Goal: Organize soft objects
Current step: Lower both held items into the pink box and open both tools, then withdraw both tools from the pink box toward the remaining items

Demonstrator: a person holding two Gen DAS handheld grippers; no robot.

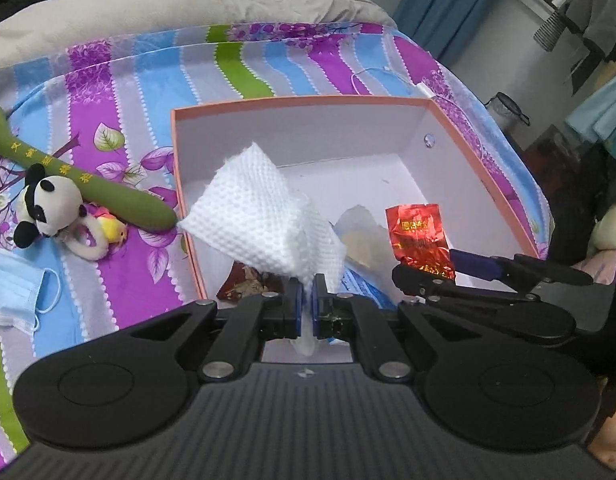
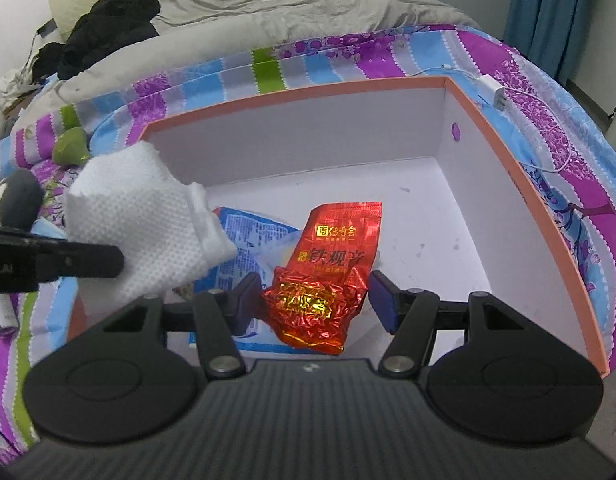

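Below, we see left gripper (image 1: pixel 307 294) fingers clenched on white cloth (image 1: pixel 264 224) | right gripper (image 2: pixel 314 300) fingers spread around red foil packet (image 2: pixel 328 272), over box (image 2: pixel 292 102).

Left gripper (image 1: pixel 307 304) jaws pinched together; right gripper (image 2: pixel 314 300) jaws apart.

At the lower centre of the frame the left gripper (image 1: pixel 307 294) pinches a white dimpled cloth (image 1: pixel 260 216), which fans up and left over the orange-rimmed box (image 1: pixel 300 101). At right, the right gripper (image 1: pixel 432 270) has a red foil packet (image 1: pixel 418 236) at its fingers. A panda plush (image 1: pixel 48 204) lies at left on the striped sheet (image 1: pixel 120 92).
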